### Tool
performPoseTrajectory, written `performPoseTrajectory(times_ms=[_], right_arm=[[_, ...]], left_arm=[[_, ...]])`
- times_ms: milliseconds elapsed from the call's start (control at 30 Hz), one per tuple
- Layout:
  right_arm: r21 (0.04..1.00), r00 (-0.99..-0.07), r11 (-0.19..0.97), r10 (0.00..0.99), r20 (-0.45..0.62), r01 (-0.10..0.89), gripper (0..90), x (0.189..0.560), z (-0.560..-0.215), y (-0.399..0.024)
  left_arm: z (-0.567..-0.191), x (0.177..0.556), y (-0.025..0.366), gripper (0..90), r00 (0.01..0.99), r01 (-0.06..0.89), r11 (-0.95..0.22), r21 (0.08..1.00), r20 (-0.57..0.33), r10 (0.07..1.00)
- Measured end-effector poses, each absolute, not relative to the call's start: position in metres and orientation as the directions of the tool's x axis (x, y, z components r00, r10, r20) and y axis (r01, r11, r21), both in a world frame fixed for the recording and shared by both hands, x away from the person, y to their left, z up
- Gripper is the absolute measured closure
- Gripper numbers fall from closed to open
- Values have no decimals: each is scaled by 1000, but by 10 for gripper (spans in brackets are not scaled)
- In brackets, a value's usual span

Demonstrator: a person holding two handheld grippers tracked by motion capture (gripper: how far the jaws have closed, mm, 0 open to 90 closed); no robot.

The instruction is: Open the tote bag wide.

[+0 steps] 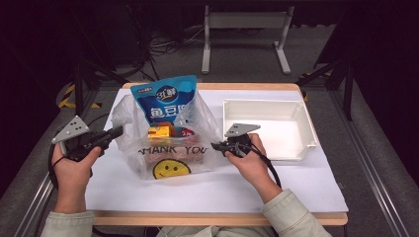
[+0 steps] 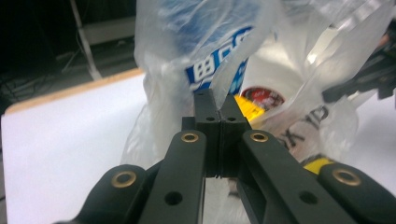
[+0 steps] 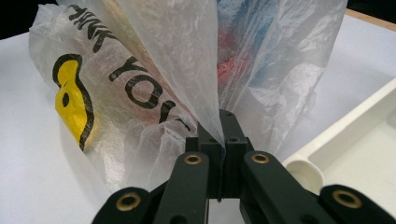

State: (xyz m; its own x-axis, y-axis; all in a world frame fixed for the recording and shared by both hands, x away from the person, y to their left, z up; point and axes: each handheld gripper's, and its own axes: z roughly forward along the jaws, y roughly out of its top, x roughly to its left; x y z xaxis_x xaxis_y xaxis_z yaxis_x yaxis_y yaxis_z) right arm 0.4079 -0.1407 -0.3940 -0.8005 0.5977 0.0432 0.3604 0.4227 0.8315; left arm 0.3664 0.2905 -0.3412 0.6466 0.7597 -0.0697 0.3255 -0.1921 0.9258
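Bag (image 1: 168,143) of clear plastic was stood mid-desk, nearer the left edge | left gripper (image 1: 116,132) was clamped on its left film | right gripper (image 1: 217,146) was pinched on its right film | tray (image 1: 301,116) was set by the right edge

My table (image 1: 306,192) has a white top with a wooden edge. On it, around the centre toward ten o'clock, sits the clear plastic bag (image 1: 170,148) with its smiley face and a blue snack packet standing up inside. Toward two o'clock, just beside the bag, lies the white tray (image 1: 304,133).
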Motion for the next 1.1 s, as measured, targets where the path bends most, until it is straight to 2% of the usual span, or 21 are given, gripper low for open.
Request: performPoseTrajectory(times_ms=[267,667,933,1100], right_arm=[[827,-803,429,594,44,362,900,406,-394,-143],[820,-806,436,590,51,371,900,406,-396,-144],[817,-808,434,585,64,380,900,405,-397,-145],[810,-815,441,575,75,385,900,403,-398,-144]], left_arm=[[-366,377,299,900,604,427,-225,876,-91,791],[-401,389,307,900,552,587,-220,779,-186,812],[-418,394,308,900,555,631,-235,739,-219,802],[-433,399,307,900,556,677,-237,697,-273,785]])
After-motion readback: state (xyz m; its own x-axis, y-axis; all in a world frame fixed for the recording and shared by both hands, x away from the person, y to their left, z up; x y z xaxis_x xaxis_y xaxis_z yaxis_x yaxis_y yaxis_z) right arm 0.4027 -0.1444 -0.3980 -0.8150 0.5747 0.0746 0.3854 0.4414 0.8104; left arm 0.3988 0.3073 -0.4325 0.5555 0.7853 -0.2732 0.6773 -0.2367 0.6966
